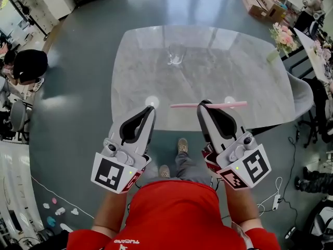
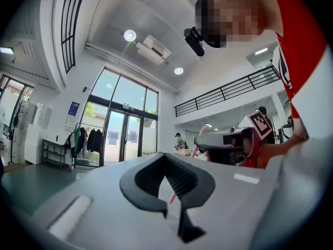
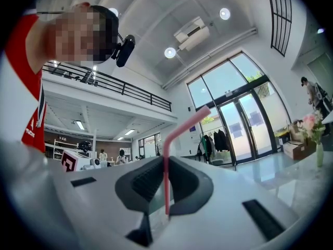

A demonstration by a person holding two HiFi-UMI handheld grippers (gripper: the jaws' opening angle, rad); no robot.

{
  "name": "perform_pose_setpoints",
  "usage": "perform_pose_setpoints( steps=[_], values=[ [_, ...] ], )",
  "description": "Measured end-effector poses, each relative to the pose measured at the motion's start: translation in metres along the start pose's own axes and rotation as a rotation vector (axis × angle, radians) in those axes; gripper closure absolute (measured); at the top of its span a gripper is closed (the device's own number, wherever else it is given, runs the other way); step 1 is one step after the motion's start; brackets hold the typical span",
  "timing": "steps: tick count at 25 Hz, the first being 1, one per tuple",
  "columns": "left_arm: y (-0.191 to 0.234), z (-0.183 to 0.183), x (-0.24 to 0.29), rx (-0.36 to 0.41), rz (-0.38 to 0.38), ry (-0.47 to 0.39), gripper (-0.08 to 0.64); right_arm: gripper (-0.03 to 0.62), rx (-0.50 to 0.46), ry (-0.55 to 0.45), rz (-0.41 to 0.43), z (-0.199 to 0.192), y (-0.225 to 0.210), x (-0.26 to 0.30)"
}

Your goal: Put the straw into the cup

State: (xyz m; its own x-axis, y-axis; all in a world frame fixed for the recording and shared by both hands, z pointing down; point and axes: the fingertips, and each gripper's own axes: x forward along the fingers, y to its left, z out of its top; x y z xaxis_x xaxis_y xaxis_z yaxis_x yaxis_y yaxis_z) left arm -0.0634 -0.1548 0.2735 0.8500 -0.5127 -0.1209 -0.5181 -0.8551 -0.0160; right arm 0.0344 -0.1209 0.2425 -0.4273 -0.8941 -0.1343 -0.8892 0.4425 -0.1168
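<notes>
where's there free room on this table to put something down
The table is almost all bare: only the cup stands on it, near the far edge. Free: either side of the cup, and the wide middle down to the near edge. Crowded only there, under the left gripper and the right gripper holding the straw.

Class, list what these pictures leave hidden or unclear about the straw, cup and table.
Cup: head view, too small and clear to show any contents; neither gripper view shows it.
Straw: head view, its gripped stretch is covered by the right hand-held gripper.
Straw's lower end: right gripper view, hidden behind the jaws.
Table, near edge: head view, partly behind the left hand-held gripper.
</notes>
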Motion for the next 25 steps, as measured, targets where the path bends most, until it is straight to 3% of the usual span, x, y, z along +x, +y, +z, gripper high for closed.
perform_pose_setpoints(
  steps=[25],
  values=[
    [0.052,-0.022,0.157,0.039,0.124,0.047,0.554,0.569,0.050,0.005,0.078,-0.006,-0.172,0.083]
  ],
)
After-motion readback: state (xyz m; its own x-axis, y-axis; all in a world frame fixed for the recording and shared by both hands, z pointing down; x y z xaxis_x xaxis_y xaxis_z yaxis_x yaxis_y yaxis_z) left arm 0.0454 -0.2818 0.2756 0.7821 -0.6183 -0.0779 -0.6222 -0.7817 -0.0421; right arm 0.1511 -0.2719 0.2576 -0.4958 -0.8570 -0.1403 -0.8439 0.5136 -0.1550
